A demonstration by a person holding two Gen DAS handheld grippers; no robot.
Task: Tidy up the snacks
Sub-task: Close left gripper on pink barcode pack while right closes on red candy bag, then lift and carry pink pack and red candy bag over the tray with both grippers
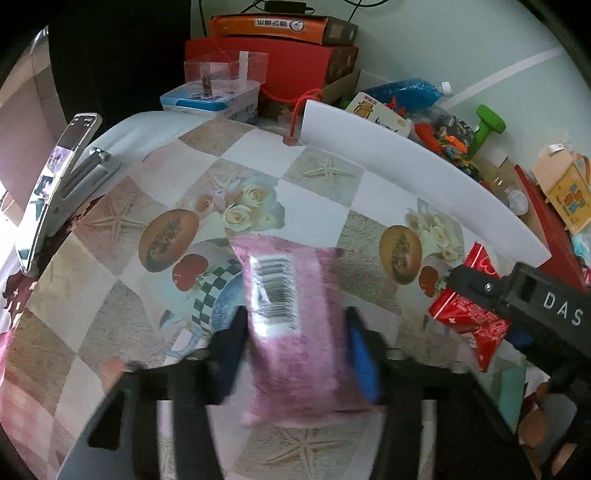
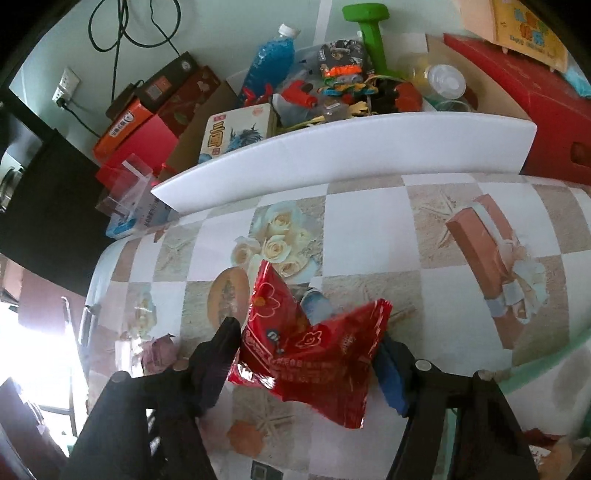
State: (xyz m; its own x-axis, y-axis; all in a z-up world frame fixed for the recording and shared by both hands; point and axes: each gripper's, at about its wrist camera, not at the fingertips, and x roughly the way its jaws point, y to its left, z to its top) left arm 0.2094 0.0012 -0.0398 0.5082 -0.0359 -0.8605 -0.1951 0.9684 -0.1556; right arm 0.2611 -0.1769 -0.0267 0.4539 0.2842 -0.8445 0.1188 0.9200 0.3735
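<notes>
A pink snack packet [image 1: 291, 295] with a barcode label lies lengthwise between the fingers of my left gripper [image 1: 295, 354], low in the left wrist view. Both pads press on its sides, though the picture is blurred there. In the right wrist view my right gripper [image 2: 306, 354] is shut on a red snack packet [image 2: 332, 369], which is crumpled into a V between the pads, just above the patterned tablecloth [image 2: 369, 240]. The left wrist view shows that red packet [image 1: 472, 317] and the right gripper [image 1: 458, 291] at its right edge. The pink packet [image 2: 159, 350] shows at the lower left of the right wrist view.
A long white board [image 2: 332, 144] stands on edge along the table's far side. Behind it lie red and orange boxes [image 2: 140, 122], a blue bottle [image 2: 269, 62], a green dumbbell [image 2: 369, 33] and toys. A phone on a stand [image 1: 55, 184] is at the left edge.
</notes>
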